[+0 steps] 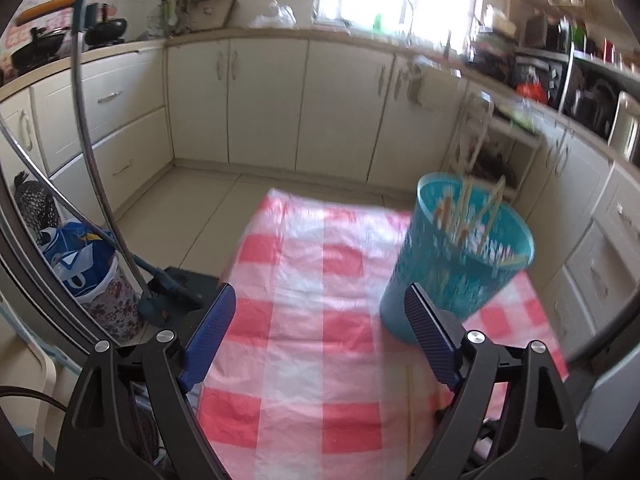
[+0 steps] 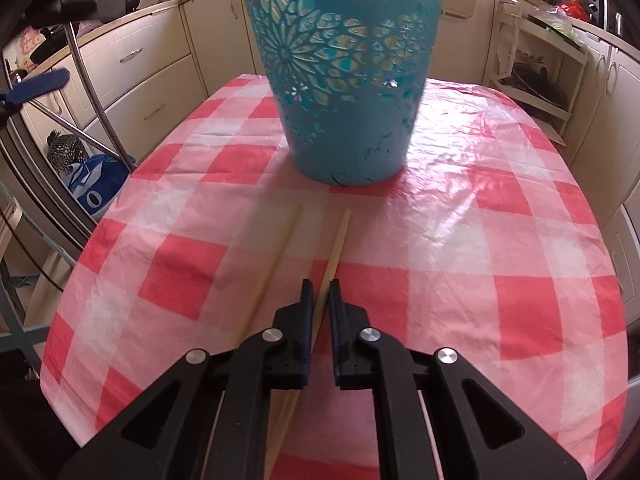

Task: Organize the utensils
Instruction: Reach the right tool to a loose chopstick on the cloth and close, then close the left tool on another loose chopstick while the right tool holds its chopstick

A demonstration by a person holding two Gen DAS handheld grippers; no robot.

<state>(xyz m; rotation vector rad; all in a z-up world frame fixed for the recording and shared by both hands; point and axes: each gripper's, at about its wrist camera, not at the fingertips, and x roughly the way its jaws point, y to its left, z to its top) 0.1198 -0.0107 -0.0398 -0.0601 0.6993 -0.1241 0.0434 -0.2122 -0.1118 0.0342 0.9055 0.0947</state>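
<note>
Two chopsticks [image 2: 280, 252] lie centre frame; right gripper [image 2: 319, 290] points low along the table [image 2: 500, 240], pinching one [image 2: 338, 244] below the basket [image 2: 340, 72]. Left gripper [image 1: 320, 304] hovers, spread wide, angled down.

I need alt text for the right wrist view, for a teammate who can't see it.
The right tongs are closed on one pale chopstick lying on a red-and-white checked tablecloth, with a second chopstick just left of it. Beyond them a teal cut-out basket stands upright, kitchen cabinets behind.
</note>
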